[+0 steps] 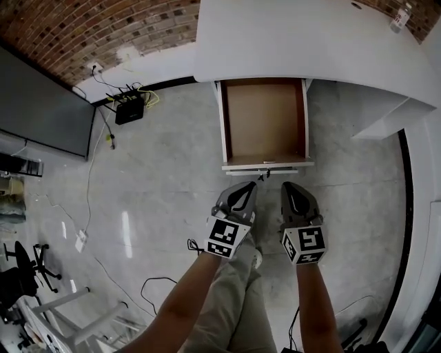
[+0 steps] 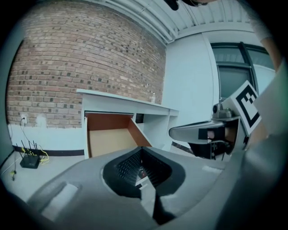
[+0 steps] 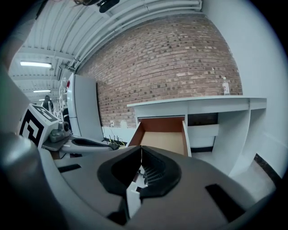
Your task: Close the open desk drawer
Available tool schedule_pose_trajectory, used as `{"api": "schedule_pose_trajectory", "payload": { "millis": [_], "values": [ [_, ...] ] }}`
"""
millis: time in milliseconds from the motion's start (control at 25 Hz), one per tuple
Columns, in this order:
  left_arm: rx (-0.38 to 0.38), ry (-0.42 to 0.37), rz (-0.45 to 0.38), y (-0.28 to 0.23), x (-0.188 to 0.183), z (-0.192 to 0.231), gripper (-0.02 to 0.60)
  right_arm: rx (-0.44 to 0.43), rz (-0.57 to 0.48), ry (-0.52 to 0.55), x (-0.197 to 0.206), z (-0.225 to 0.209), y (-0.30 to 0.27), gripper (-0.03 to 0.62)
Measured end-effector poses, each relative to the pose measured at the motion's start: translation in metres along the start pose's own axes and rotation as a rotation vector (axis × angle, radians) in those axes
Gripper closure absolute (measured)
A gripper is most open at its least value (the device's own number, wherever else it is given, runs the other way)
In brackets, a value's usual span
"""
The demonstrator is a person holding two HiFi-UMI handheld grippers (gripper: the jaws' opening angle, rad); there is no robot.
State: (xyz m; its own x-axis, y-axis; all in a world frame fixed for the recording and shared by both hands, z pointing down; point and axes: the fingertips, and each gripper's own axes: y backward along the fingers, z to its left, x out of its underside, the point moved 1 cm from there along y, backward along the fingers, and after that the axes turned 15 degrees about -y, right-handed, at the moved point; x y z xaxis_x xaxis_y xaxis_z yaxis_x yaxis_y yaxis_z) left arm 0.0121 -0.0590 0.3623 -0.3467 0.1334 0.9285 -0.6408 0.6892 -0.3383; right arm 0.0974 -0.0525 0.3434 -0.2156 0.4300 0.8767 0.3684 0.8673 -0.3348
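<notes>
One drawer (image 1: pixel 265 124) is standing wide open in the head view. It is sticking out from under the white desk (image 1: pixel 303 41) and showing only its bare brown bottom, so it is looking empty. No part of the job is looking done yet, because the whole drawer is waiting to be pushed back in. Two grippers are hanging side by side just in front of the drawer's front edge, the left gripper (image 1: pixel 242 189) and the right gripper (image 1: pixel 292 187). They are near the edge but not touching it. Counting the other things here is giving one desk, one black router box (image 1: pixel 129 109) sitting on the floor by the wall, and one small bottle (image 1: pixel 400 17) standing on the desk top. In the left gripper view, the two jaws are pressing tight together with nothing between them, so this gripper is holding nothing. The one open drawer is sitting ahead, a little to the left, under the desk and in front of the brick wall (image 2: pixel 81 54). The other gripper is poking in from the right side. In the right gripper view, the jaws are also squeezing shut on nothing at all. The same drawer is gaping open straight ahead, apart from the tips. The job probably needs these closed tips to be pushing on the drawer's front.
</notes>
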Motion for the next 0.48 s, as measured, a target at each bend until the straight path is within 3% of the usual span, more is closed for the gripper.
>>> {"api": "schedule_pose_trajectory", "payload": {
  "millis": [480],
  "values": [
    [-0.042,0.006,0.080,-0.036,0.072,0.020,0.575,0.032,0.073,-0.015,0.060,-0.034,-0.056,0.582]
  ]
}}
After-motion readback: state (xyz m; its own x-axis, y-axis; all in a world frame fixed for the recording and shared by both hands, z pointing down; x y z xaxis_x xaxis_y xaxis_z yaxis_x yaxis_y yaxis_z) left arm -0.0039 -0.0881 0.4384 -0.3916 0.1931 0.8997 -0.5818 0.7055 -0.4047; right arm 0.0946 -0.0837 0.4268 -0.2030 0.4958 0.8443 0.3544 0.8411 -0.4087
